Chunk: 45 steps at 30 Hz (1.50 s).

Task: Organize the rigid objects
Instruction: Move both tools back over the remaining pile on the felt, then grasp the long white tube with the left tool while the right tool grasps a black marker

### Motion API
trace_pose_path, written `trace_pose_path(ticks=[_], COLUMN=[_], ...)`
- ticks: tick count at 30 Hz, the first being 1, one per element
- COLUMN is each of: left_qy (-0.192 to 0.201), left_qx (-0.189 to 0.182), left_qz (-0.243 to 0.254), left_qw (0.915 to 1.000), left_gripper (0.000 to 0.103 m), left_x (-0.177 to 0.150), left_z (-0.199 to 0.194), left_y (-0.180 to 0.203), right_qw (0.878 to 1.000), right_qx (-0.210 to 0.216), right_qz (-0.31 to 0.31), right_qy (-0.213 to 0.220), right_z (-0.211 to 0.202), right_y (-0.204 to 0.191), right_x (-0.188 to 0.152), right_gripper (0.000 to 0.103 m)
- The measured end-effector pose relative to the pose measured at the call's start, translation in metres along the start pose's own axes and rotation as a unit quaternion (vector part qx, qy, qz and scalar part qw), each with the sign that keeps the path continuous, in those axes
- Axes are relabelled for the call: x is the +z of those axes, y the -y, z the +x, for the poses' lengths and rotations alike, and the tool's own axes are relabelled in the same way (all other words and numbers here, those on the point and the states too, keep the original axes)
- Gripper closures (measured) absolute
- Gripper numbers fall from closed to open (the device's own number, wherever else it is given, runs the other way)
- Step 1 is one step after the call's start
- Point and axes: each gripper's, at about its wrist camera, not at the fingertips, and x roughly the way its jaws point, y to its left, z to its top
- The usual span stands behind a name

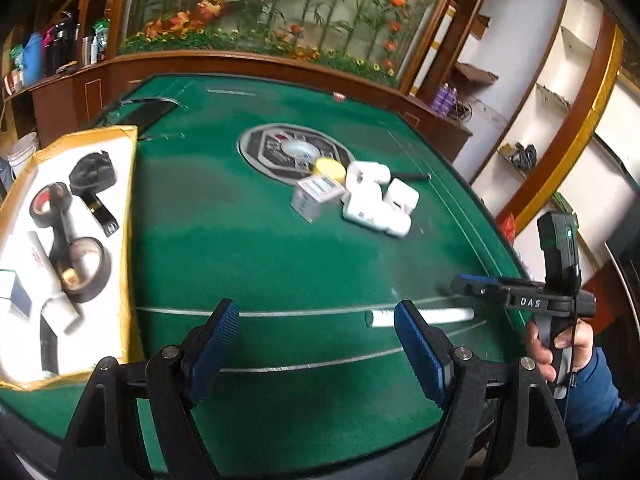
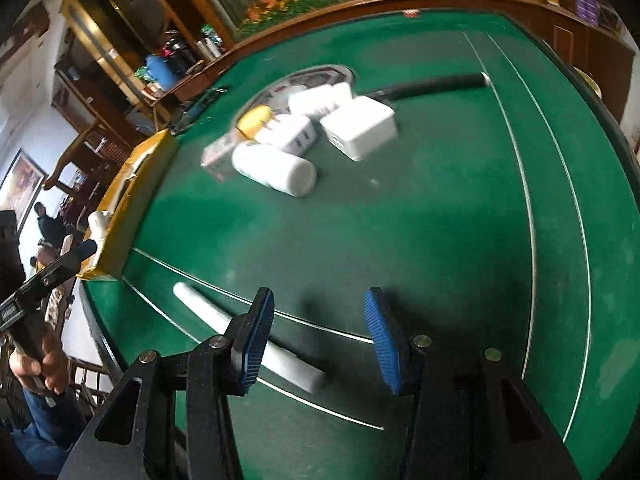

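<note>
My left tool's (image 1: 316,350) finger (image 1: 418,354) covers part of the white tube (image 1: 448,315) on the bench (image 1: 280,248); in the right wrist view my right tool's (image 2: 320,344) finger (image 2: 254,344) crosses the same tube's middle. The yellow-edged tray (image 1: 130,240) runs off the left edge, cutting off a small blue-and-white box (image 1: 12,292). The white adapters (image 2: 360,126) and white bottle (image 2: 276,168) are smeared by motion; their printing cannot be read. The clear-fronted box (image 2: 218,156) behind the bottle is a blur. My right sleeve (image 1: 596,392) leaves the frame.
</note>
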Motion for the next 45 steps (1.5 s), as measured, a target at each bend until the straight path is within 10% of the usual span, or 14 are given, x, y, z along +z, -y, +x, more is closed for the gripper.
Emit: trace_pose_path(ticks=[12, 21, 29, 45], left_qy=[-0.021, -0.032, -0.042, -0.064], left_qx=[-0.002, 0.000, 0.010, -0.014], left_qz=[-0.006, 0.000, 0.006, 0.023], left_qw=[0.9998, 0.9995, 0.9990, 0.9976], left_gripper=[0.020, 0.020, 0.020, 0.020], left_x=[-0.013, -0.016, -0.014, -0.012], left_z=[0.010, 0.018, 0.025, 0.043], left_y=[-0.007, -0.004, -0.002, 0.018], right_qw=[0.992, 0.995, 0.995, 0.997], right_qx=[0.121, -0.057, -0.101, -0.069], right_qz=[-0.003, 0.010, -0.008, 0.003], right_qy=[-0.044, 0.078, 0.020, -0.027], right_z=[0.009, 0.000, 0.081, 0.050], right_y=[-0.072, 0.004, 0.050, 0.075], right_x=[-0.029, 0.126, 0.215, 0.133], right_gripper=[0.059, 0.059, 0.059, 0.060])
